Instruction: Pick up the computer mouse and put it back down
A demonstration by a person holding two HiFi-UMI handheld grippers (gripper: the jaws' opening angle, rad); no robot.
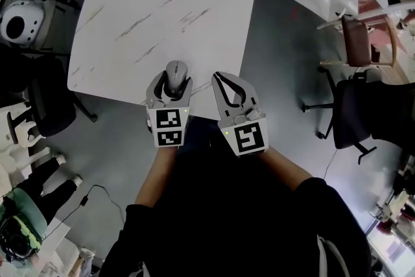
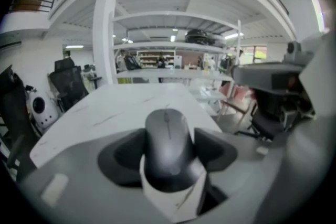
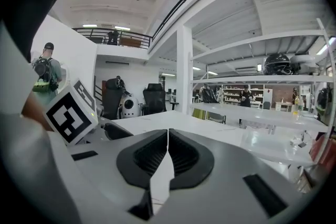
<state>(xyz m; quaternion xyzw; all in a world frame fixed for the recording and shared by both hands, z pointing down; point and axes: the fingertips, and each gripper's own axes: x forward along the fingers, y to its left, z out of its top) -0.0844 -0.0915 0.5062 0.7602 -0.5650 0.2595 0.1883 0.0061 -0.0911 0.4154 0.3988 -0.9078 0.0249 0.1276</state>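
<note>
Dark sleeves (image 1: 194, 217) fill the bottom of the head view, and two bare arms reach out from them. Each hand holds a gripper with a black and white marker cube on it. One cube (image 1: 170, 126) is on the left and the other cube (image 1: 246, 137) is on the right.

The left gripper (image 1: 172, 82) has its jaws spread wide, and they are pinching the mouse (image 1: 174, 71) by its two sides. The mouse is grey and its nose points away from the person. It sits between the jaws over the near edge of the counter (image 1: 162, 3). In the left gripper view a bit of the white counter shows under the back of the mouse, so the mouse looks held up off it.

The right gripper (image 1: 219, 79) is just beside the left one, on its right. Its jaws are pressed together with only a thin line of light between the ribbed pads. Nothing is between them.

The counter is white with thin dark streaks like marble. The rest of its top is bare. It stands on a grey floor (image 1: 279, 61). A black office chair (image 1: 353, 110) and a brown chair (image 1: 356, 39) stand well apart from it on the right. In the right gripper view a person with a backpack (image 3: 44, 73) stands far off on the left.
</note>
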